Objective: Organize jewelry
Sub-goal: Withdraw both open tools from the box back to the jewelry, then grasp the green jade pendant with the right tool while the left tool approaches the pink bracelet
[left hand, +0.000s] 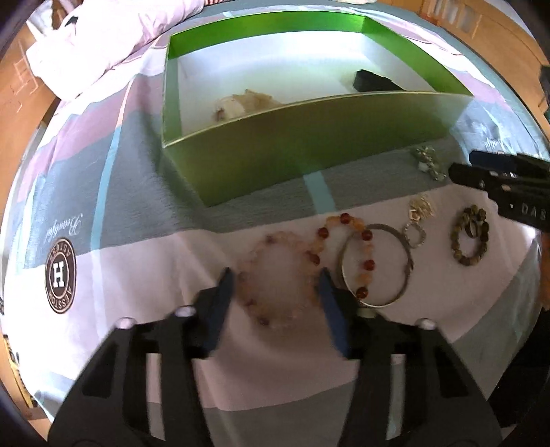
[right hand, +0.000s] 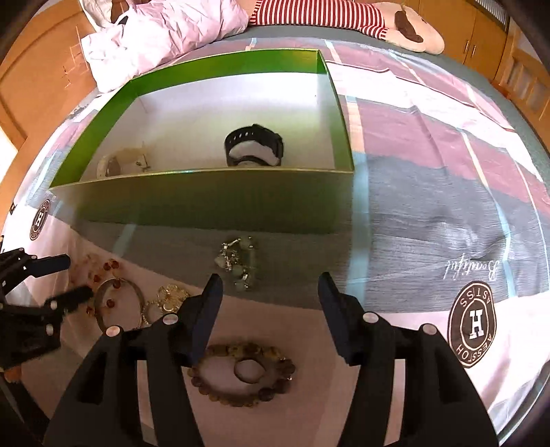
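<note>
Jewelry lies on a bedsheet in front of an open green box (left hand: 309,137). My left gripper (left hand: 276,275) is open, its fingers astride a pale pink bead bracelet (left hand: 251,251). To its right lie an orange-red bead bracelet (left hand: 364,237), a silver bangle (left hand: 407,256), a gold chain piece (left hand: 417,209), a dark olive bead bracelet (left hand: 471,237) and a green-silver bracelet (left hand: 426,160). My right gripper (right hand: 271,285) is open and empty above the dark olive bracelet (right hand: 244,376), near the green-silver bracelet (right hand: 237,263). The box (right hand: 213,206) holds a black watch (right hand: 254,144) and a pale bracelet (right hand: 117,163).
A crumpled white-pink quilt (right hand: 158,34) and a striped plush toy (right hand: 343,13) lie behind the box. Wooden furniture (right hand: 31,89) surrounds the bed. The sheet carries round brown logos (left hand: 61,275) (right hand: 472,325).
</note>
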A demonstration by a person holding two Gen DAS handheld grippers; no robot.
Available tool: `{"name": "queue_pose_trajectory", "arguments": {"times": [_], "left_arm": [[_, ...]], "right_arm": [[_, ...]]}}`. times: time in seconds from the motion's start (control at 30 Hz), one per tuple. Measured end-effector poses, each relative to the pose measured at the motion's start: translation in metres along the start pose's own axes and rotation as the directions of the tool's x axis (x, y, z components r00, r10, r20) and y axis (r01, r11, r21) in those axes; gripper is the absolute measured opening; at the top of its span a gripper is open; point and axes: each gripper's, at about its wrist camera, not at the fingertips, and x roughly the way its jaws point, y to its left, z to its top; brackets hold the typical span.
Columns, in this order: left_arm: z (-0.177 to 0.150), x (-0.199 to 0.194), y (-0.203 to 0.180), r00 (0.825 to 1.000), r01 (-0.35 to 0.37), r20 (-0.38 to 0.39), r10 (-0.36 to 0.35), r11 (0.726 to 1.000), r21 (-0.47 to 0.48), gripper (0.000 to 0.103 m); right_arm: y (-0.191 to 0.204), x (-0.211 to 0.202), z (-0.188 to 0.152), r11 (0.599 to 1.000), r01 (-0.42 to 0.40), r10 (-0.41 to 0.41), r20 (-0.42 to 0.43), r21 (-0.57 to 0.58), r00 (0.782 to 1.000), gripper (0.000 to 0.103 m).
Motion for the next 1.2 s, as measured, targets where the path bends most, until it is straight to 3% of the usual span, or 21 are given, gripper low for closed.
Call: {"name": "queue_pose_trajectory", "arguments": {"times": [0.17, 0.2, 0.3, 0.43, 0.5, 0.7, 0.8, 0.97, 1.13, 1.2], "left_arm": [[0.001, -0.003, 0.001, 0.999, 0.047, 0.020, -0.048, 0.999, 0.013, 0.010], [0.001, -0.004, -0.001, 0.996, 0.081, 0.021, -0.082, 0.997, 0.018, 0.008], [-0.001, -0.009, -0.010, 0.993, 0.109, 0.045, -0.111, 0.993, 0.042, 0.008], [0.003, -0.032, -0.010, 0.973, 0.173, 0.147, -0.181, 0.983, 0.065, 0.008], [0.005, -0.036, -0.002, 0.972, 0.162, 0.168, -0.167, 0.986, 0.045, 0.008], [0.007, -0.027, 0.024, 0.988, 0.101, 0.126, -0.094, 0.994, -0.047, 0.008], [0.004, -0.023, 0.024, 0.992, 0.066, 0.109, -0.061, 0.997, -0.051, 0.013], [0.001, -0.021, 0.019, 0.994, 0.035, 0.102, -0.032, 0.999, -0.026, 0.048], [0.003, -0.020, 0.018, 0.995, 0.017, 0.102, -0.013, 0.999, -0.038, 0.066], [0.003, -0.017, 0.019, 0.996, 0.010, 0.091, -0.006, 0.999, -0.044, 0.067]], "right_arm": [[0.003, 0.000, -0.005, 1.000, 0.005, -0.005, -0.007, -0.017, 1.000, 0.058], [0.003, 0.000, -0.004, 1.000, 0.004, -0.004, -0.006, -0.017, 1.000, 0.058], [0.003, 0.002, -0.003, 1.000, 0.010, -0.010, -0.002, -0.015, 1.000, 0.058], [0.005, 0.003, -0.005, 1.000, 0.012, -0.012, -0.002, -0.002, 1.000, 0.058], [0.004, 0.003, -0.005, 1.000, 0.015, -0.015, -0.002, 0.005, 1.000, 0.058], [-0.001, 0.004, -0.003, 1.000, 0.020, -0.020, 0.000, 0.015, 1.000, 0.058], [0.003, 0.005, -0.004, 1.000, 0.016, -0.016, 0.001, -0.007, 1.000, 0.058], [0.014, 0.008, -0.005, 0.997, 0.051, -0.050, 0.018, -0.049, 0.999, 0.058], [0.023, 0.018, -0.001, 0.998, 0.030, -0.026, 0.065, -0.059, 0.998, 0.058], [0.031, 0.023, 0.000, 0.997, 0.023, -0.016, 0.086, -0.077, 0.996, 0.058]]}}
